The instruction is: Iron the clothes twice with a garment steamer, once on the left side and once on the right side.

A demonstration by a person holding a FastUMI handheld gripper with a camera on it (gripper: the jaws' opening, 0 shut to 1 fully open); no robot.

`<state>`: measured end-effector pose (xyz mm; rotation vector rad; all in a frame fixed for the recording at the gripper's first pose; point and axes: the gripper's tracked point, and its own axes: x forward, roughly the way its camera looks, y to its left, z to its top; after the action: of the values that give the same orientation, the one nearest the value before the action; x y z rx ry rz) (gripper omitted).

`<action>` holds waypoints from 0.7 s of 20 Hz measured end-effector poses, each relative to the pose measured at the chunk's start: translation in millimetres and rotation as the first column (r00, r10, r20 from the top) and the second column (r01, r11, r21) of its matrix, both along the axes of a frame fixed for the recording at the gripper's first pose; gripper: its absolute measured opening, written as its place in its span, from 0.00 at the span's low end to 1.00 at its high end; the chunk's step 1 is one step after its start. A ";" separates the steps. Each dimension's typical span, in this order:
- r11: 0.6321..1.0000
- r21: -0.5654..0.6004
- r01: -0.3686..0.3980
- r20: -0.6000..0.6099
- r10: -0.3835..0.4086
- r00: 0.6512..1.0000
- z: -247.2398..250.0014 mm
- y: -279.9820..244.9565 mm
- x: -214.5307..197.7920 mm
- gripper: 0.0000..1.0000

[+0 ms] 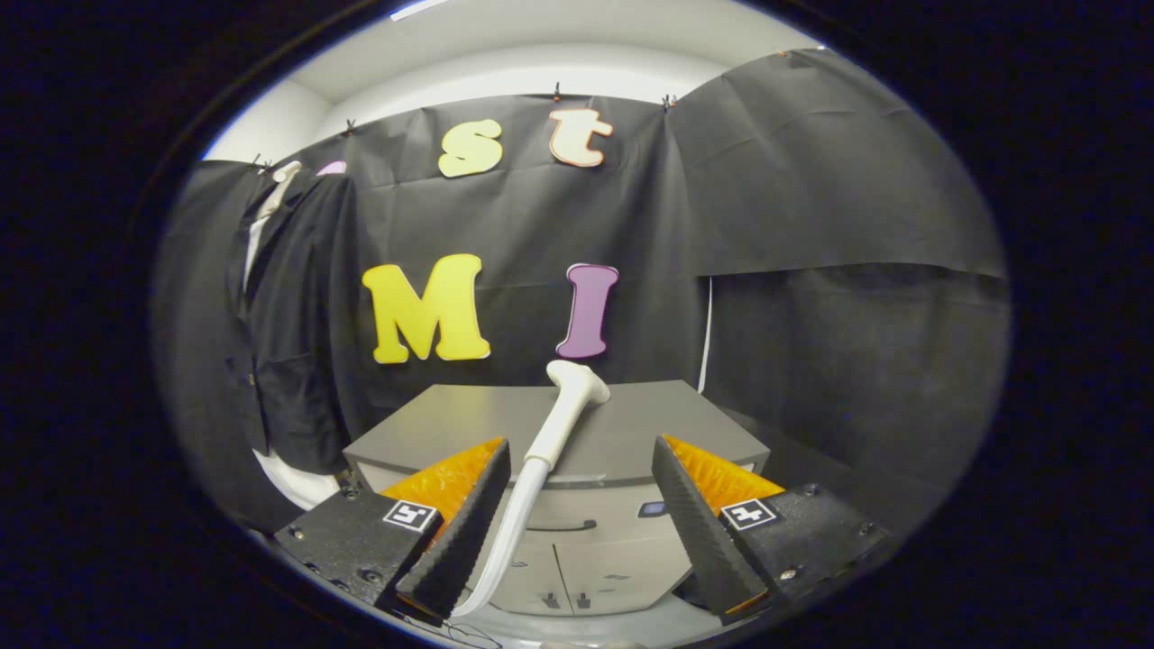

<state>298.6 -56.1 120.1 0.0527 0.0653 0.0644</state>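
Note:
A white garment steamer head (566, 407) lies tilted on the grey cabinet top (631, 424), its nozzle toward the booth wall. Its pale hose (505, 541) hangs down over the cabinet front. A dark suit jacket (288, 324) over a white shirt hangs on the wall, left of the cabinet. My gripper (581, 469) is open, held back from the cabinet, with the steamer's handle in the gap between the fingers but beyond them. Nothing is touched by either finger.
The grey cabinet has drawers and doors (577, 568) on its front, below the fingers. Black cloth covers the wall behind and to the right. A white object (302, 482) shows under the jacket's hem.

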 end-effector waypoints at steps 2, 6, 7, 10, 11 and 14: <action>1.000 -0.003 -0.007 -0.040 0.007 0.999 0.9 1.4 36.3 1.00; 0.998 0.009 -0.055 -0.178 0.056 0.982 -18.4 17.3 103.4 0.99; 0.998 0.008 -0.067 -0.202 0.067 0.977 -23.9 21.9 115.4 0.99; 0.995 0.018 -0.099 -0.278 0.100 0.955 -42.4 35.5 147.4 0.99; 0.994 0.024 -0.105 -0.297 0.107 0.949 -49.0 37.2 153.9 0.98; 0.993 0.038 -0.110 -0.357 0.117 0.927 -63.3 40.5 170.0 0.95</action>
<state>468.6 -15.6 56.8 0.0777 0.4349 0.1711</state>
